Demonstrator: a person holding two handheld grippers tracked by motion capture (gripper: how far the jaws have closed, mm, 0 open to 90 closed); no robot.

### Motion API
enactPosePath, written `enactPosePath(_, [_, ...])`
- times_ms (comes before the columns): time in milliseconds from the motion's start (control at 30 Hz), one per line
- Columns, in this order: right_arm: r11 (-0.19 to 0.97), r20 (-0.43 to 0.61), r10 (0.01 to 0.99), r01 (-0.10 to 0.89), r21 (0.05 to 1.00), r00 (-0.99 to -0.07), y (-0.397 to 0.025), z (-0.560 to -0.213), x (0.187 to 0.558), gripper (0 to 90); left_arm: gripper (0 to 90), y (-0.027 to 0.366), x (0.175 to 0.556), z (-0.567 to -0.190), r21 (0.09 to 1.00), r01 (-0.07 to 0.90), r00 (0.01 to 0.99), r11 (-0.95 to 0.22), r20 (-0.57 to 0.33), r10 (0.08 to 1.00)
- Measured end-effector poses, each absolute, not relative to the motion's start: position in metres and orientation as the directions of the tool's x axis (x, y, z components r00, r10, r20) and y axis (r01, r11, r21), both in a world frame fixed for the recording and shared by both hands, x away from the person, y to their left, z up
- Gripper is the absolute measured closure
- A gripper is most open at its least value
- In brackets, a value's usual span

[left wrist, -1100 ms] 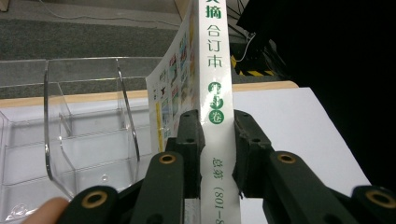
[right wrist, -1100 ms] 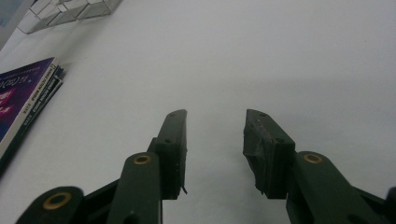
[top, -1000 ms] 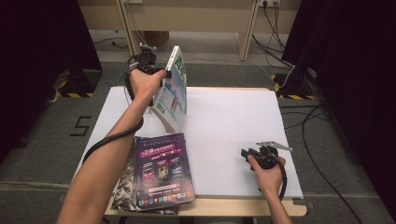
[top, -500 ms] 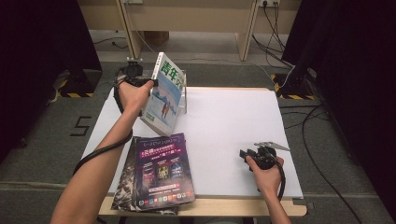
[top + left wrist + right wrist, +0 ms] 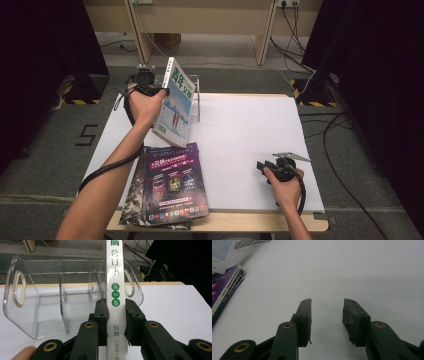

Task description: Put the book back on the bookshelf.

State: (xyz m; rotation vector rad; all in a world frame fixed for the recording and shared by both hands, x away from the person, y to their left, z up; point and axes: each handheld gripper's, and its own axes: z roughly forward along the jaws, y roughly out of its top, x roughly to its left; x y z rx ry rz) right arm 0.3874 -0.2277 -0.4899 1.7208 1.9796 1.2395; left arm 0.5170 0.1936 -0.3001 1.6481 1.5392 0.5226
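Left gripper [image 5: 114,312] clamps the magazine [image 5: 115,285] by its white spine, green print "80" & "(801-8…" readable; long axis upright, just in front of clear rack [image 5: 50,305] at desk [image 5: 240,145] rear. Right gripper [image 5: 327,315] jaws approx half open, holding nothing, low over desk nr purple magazine stack [image 5: 172,182].

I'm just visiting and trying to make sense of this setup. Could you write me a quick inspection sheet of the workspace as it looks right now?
Surface: white table, mostly bare on its right half.
Job's things: green-and-white magazine held upright, spine clamped; clear acrylic file rack with divided slots at the table's far edge, directly behind it.
Clutter: stack of magazines with a purple cover on top, at the near left edge.
Grippers: left hand-held gripper shut on the magazine's spine; right hand-held gripper open, holding nothing, low over bare table.
Cables: black cable trailing along the left forearm; loose cables on the floor at right.
Surroundings: grey carpet, wooden furniture legs beyond, dark curtains at both sides.
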Motion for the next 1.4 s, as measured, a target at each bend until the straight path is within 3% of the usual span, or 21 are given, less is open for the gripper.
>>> enactPosePath(600, [-0.055, 0.348, 0.895, 0.707, 0.705, -0.278, -0.229, -0.493, 0.39, 57.6, 73.3, 0.186, 0.553, -0.317, 0.657, 0.749, 0.123, 0.088, -0.269, 0.955])
enactPosePath(1000, [-0.057, 0.36, 0.889, 0.711, 0.701, -0.284, -0.231, -0.493, 0.391, 57.2, 72.0, 0.18, 0.584, -0.311, 0.545, 0.838, 0.127, 0.019, -0.229, 0.965])
enactPosePath(1200, [-0.057, 0.361, 0.889, 0.711, 0.701, -0.284, -0.231, -0.493, 0.392, 56.7, 64.6, 0.18, 0.59, -0.313, 0.528, 0.848, 0.121, 0.032, -0.252, 0.96])
enactPosePath(1400, [-0.061, 0.366, 0.886, 0.713, 0.698, -0.283, -0.231, -0.493, 0.392, 55.7, 51.9, 0.172, 0.596, -0.31, 0.57, 0.821, 0.148, -0.029, -0.163, 0.975])
